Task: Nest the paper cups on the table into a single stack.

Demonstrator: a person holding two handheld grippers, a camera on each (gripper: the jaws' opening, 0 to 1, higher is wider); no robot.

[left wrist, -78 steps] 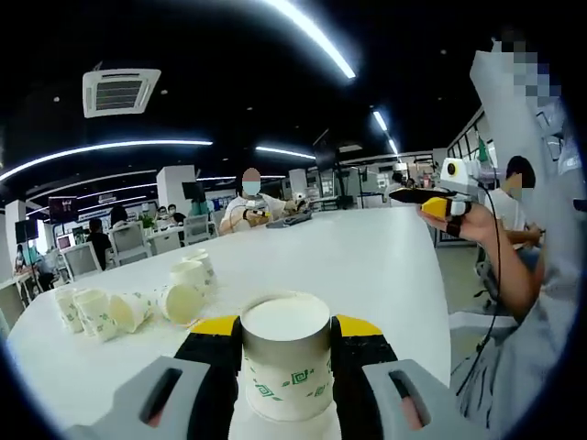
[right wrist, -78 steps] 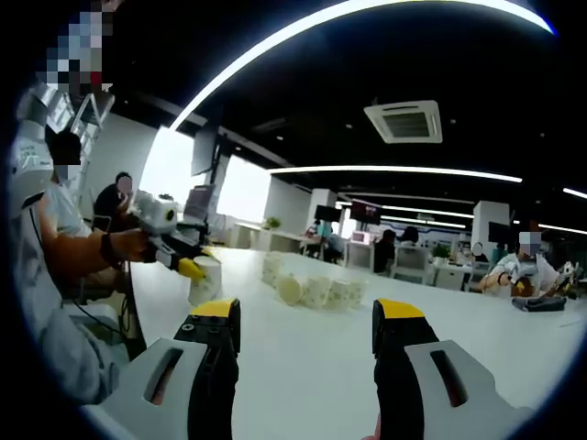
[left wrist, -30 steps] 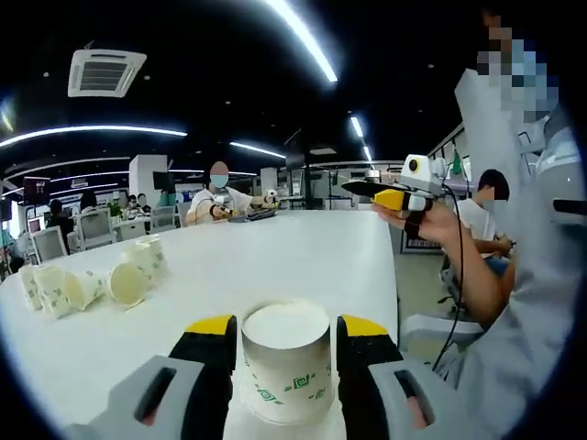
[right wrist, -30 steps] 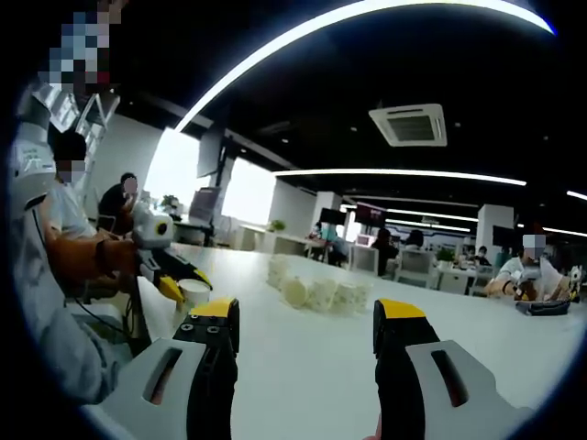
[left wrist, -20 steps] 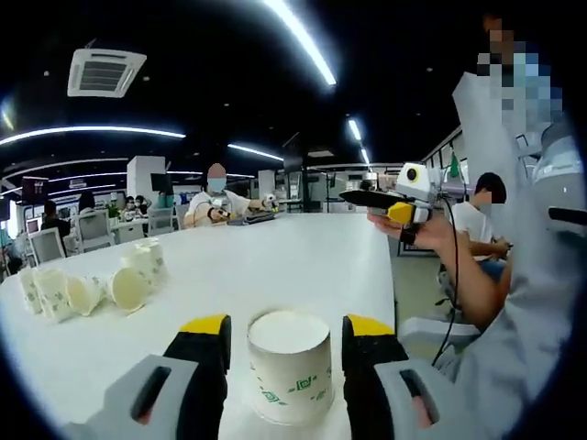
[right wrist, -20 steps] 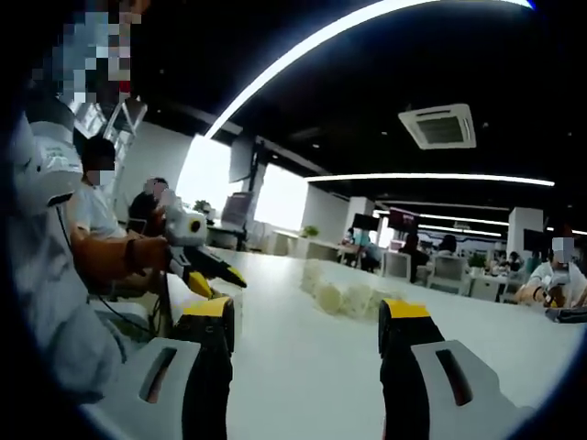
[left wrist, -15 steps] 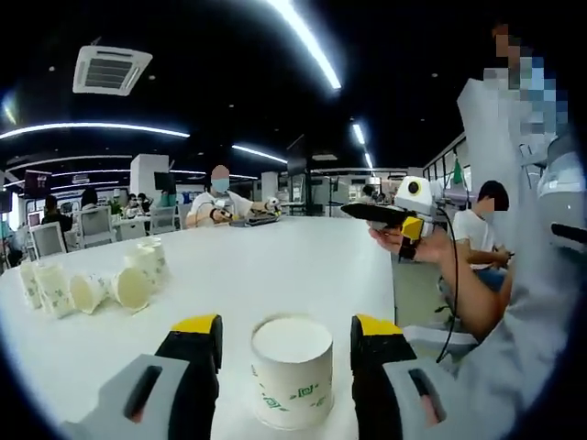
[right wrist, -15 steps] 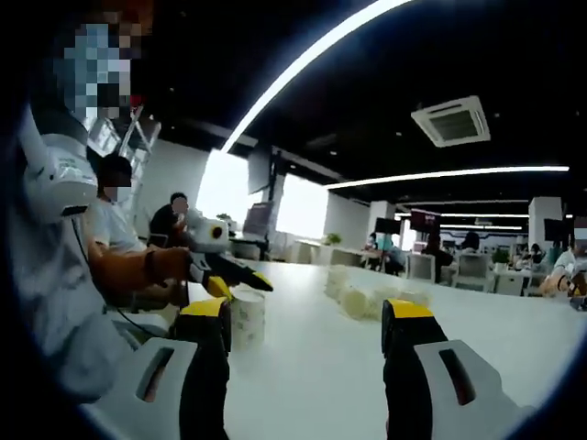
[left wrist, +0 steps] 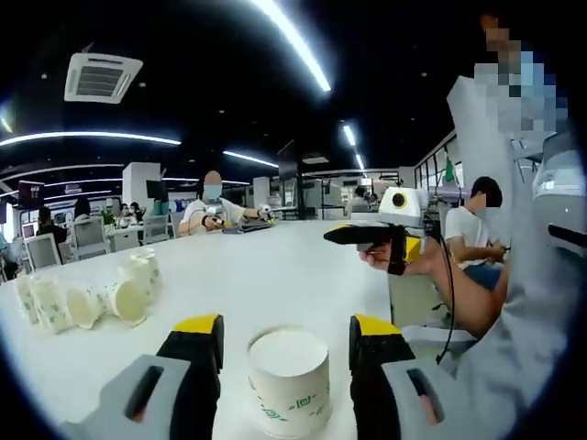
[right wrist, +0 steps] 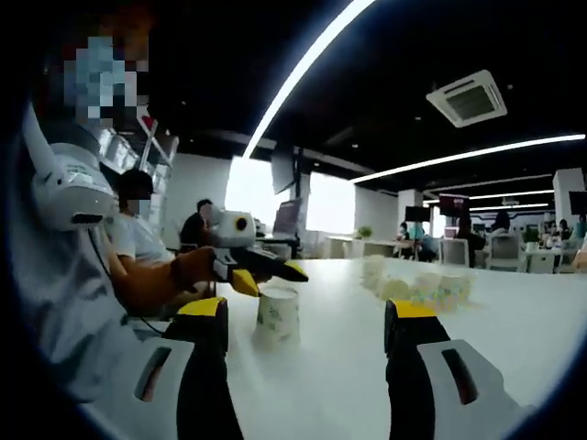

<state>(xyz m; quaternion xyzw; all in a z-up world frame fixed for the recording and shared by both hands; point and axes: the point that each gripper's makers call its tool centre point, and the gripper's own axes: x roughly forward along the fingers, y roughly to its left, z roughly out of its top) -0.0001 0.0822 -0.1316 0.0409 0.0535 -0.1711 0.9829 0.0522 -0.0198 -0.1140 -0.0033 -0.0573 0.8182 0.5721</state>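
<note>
A white paper cup (left wrist: 289, 383) with green marks stands upside down on the white table (left wrist: 275, 275), near its edge. My left gripper (left wrist: 285, 328) is open, with a small gap between each jaw and the cup's sides. In the right gripper view the same cup (right wrist: 277, 321) sits just under the left gripper (right wrist: 267, 272). Several more cups (left wrist: 87, 295) lie and stand in a cluster far to the left, and that cluster (right wrist: 417, 287) also appears farther along the table. My right gripper (right wrist: 309, 313) is open and holds nothing. It hovers over the table as the right gripper (left wrist: 362, 235).
A person's hand (left wrist: 408, 259) and sleeve hold the right gripper beside the table's near edge. Other people sit at the table's far end (left wrist: 213, 209). Chairs and desks stand beyond. Bare tabletop stretches between the single cup and the cluster.
My left gripper has opened and let go of the cup, which now stands free on the table. The right gripper has swung round toward the cup and the left gripper.
</note>
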